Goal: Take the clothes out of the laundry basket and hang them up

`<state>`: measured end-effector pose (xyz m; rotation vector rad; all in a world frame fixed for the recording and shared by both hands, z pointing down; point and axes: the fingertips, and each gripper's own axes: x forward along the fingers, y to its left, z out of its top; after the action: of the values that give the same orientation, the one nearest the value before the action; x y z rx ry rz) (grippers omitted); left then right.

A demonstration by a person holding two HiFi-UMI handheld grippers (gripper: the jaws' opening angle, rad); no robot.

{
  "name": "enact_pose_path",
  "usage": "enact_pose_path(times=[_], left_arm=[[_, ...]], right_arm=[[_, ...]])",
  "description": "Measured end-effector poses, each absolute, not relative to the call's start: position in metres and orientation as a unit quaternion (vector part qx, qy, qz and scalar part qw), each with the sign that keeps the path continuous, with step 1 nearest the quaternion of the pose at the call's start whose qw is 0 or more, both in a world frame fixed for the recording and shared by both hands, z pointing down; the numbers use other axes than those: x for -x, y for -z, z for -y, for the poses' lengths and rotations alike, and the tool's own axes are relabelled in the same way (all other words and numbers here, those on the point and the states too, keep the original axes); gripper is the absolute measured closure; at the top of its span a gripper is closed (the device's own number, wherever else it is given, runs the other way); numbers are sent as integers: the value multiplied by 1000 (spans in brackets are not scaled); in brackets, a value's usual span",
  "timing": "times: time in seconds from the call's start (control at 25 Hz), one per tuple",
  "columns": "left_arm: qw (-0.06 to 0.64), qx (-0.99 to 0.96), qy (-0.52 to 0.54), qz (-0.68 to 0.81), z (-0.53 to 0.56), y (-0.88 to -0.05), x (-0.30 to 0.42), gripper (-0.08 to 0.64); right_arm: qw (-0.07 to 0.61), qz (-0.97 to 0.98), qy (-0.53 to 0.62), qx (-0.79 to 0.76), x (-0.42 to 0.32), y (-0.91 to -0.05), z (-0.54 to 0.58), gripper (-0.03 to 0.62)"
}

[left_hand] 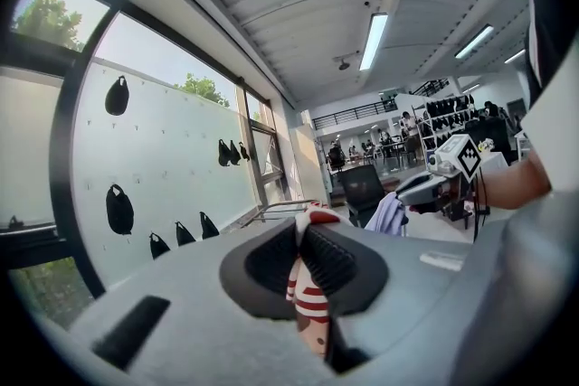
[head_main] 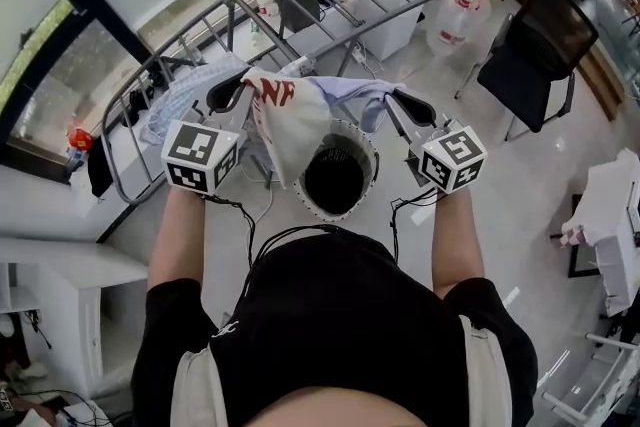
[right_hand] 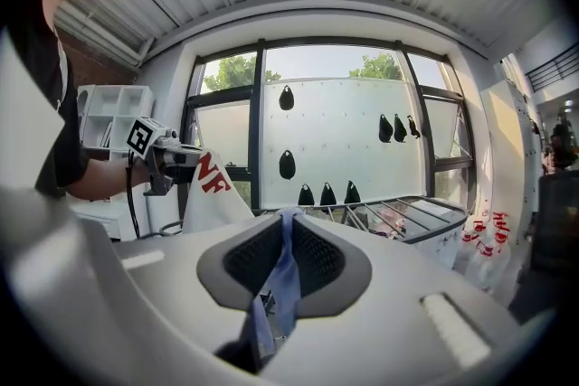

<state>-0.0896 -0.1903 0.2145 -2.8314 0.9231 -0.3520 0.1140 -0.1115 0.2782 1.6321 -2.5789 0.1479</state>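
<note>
Grip: left claw (left_hand: 305, 235) on striped cloth (left_hand: 310, 315) | right claw (right_hand: 288, 235) on blue cloth (right_hand: 282, 289) | basket (head_main: 312, 207): head view only

The person wears a black short-sleeved T-shirt (head_main: 340, 315). The grey left gripper (head_main: 228, 93) and right gripper (head_main: 408, 103) each carry a black-and-white marker cube (head_main: 200, 157) and trail thin black cables (head_main: 250, 215).

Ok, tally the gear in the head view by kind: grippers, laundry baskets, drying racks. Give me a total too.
grippers: 2 (left gripper, right gripper)
laundry basket: 1
drying rack: 1
total: 4
</note>
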Motion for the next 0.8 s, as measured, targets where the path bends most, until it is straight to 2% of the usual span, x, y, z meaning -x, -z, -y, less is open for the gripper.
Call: enact_pose_path(times=[0.32,0.8], left_arm=[[65,911,117,-390,190,-203,149,548],[17,825,118,-552,173,-216,316,548]], right_arm=[[39,881,-33,-470,-81,-267,142,543],[51,941,-31,-334,46,-270,196,543]])
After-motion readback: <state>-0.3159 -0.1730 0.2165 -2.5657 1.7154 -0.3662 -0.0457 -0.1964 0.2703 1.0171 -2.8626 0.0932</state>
